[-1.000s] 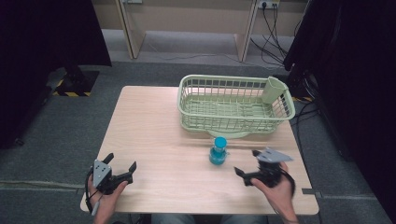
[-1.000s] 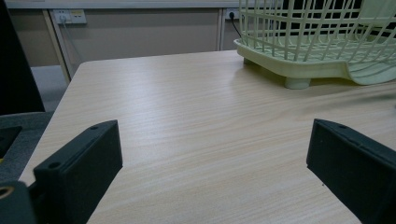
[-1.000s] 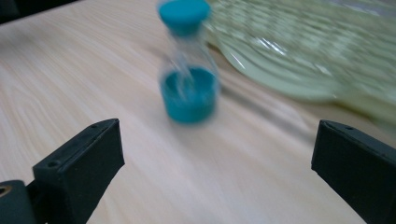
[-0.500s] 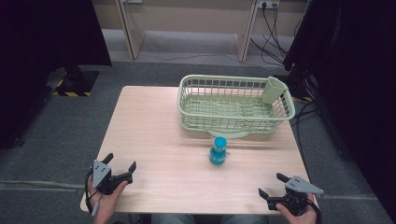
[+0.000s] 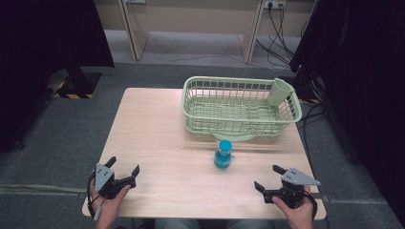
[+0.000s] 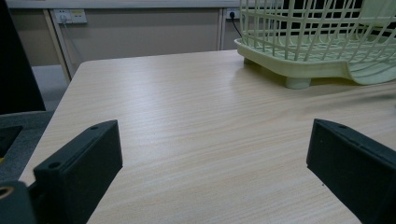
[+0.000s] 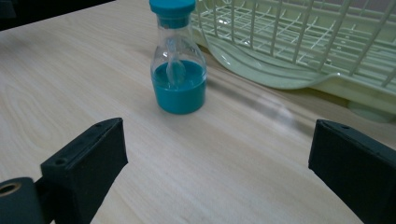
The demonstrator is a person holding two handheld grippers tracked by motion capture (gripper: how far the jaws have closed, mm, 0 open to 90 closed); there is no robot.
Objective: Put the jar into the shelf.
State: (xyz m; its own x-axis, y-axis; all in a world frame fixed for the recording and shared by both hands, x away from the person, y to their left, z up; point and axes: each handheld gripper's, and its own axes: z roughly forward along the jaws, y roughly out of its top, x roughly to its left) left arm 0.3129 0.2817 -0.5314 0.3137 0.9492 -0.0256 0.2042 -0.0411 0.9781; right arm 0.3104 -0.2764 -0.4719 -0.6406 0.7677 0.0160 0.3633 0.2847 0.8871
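While both grippers sit low at the near edge of the table (image 5: 157, 124), neither holds anything. Right gripper (image 5: 270, 178): fingers (image 7: 88, 158) spread wide, nothing between them, resting near the table's near right corner. Blue bottle (image 5: 223, 153) stands upright on the table ahead of the right fingers and a bit toward the left gripper's side, well apart from them; in the right gripper view the bottle (image 7: 178, 60) shows beyond the gap, closer to the left-hand finger, with a teal cap, a clear neck and blue liquid filling the lower part. Green wire basket (image 5: 239, 105) sits farther ahead, just beyond the bottle, not touching it as far as can be told; its tray lip (image 7: 280, 77) shows right behind the bottle. A pale green cup holder (image 5: 279, 91) hangs at the basket's far right corner. Left gripper (image 5: 125, 172): fingers (image 6: 81, 163) also wide apart and empty, near the table's near left corner, bare wood between them, basket (image 6: 317, 42) off ahead toward the right-hand finger. Bottle is well apart from the left fingers.
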